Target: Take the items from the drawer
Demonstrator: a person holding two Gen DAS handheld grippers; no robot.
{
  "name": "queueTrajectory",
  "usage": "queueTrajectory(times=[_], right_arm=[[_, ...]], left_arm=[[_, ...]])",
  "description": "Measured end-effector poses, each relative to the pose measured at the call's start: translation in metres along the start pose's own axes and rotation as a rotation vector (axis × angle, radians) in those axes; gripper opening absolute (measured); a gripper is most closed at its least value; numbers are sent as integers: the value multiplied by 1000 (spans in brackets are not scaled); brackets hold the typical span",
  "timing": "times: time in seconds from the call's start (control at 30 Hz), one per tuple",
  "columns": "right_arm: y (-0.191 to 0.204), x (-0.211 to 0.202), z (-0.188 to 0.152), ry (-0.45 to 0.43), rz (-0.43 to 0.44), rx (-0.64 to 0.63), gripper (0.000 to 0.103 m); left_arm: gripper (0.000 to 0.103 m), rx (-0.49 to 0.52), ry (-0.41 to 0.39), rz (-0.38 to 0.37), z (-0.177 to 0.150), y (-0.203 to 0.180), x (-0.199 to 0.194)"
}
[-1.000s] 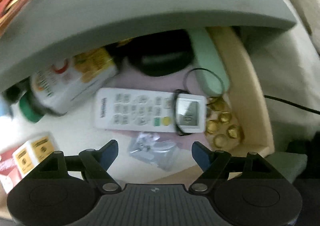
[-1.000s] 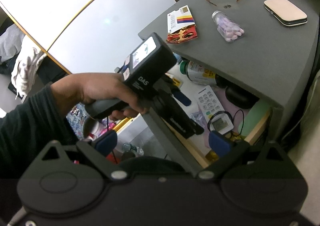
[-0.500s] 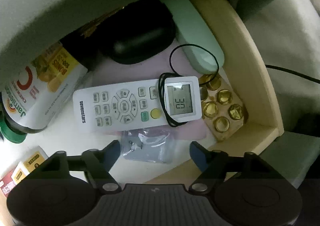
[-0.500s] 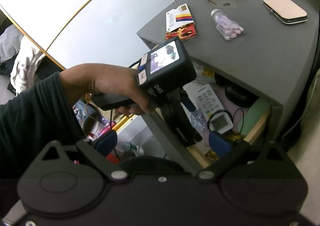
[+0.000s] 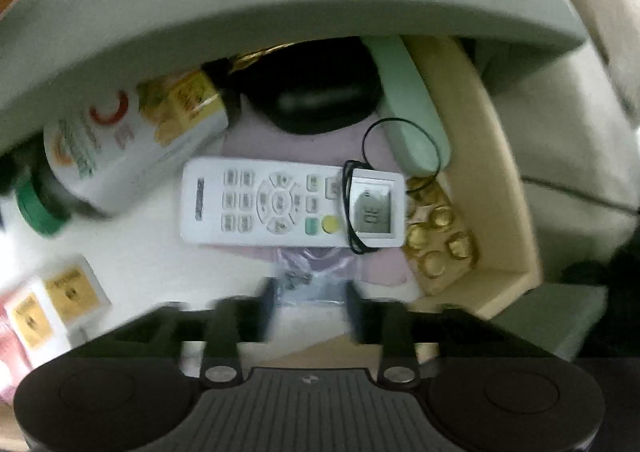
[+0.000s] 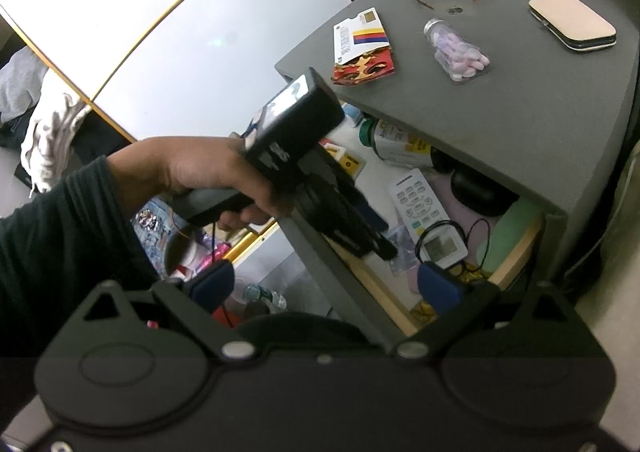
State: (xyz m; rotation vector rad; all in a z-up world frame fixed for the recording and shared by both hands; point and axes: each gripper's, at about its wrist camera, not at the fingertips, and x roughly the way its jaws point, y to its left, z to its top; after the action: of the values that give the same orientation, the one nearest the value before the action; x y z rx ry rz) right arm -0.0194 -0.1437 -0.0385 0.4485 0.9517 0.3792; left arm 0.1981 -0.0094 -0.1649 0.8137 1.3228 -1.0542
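The left claw (image 5: 310,302) points straight down into the open drawer (image 5: 494,211), its jaws closing about halfway around a small clear plastic bag (image 5: 316,280) that lies just near of the white remote control (image 5: 264,205); blur hides whether the pads press on the bag. The right claw (image 6: 326,284), spread wide and empty, hangs outside the drawer front. On the remote's right end lies a white digital thermometer (image 5: 376,211), with a gold blister pack (image 5: 440,240) to its right and a supplement bottle (image 5: 120,155) to its left.
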Motion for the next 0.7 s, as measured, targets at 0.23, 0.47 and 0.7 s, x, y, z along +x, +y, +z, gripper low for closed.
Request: queueTrajectory(times=[0.23, 0.47, 0.7], right_arm=[[-2, 1, 1, 3, -2, 11, 99], [-3, 1, 0, 2, 3, 14, 99], [-3, 0, -1, -2, 9, 18, 99]], left_arm=[[55, -70, 70, -75, 14, 6, 7], [76, 13, 143, 8, 26, -17, 16], [55, 33, 129, 99, 33, -23, 13]])
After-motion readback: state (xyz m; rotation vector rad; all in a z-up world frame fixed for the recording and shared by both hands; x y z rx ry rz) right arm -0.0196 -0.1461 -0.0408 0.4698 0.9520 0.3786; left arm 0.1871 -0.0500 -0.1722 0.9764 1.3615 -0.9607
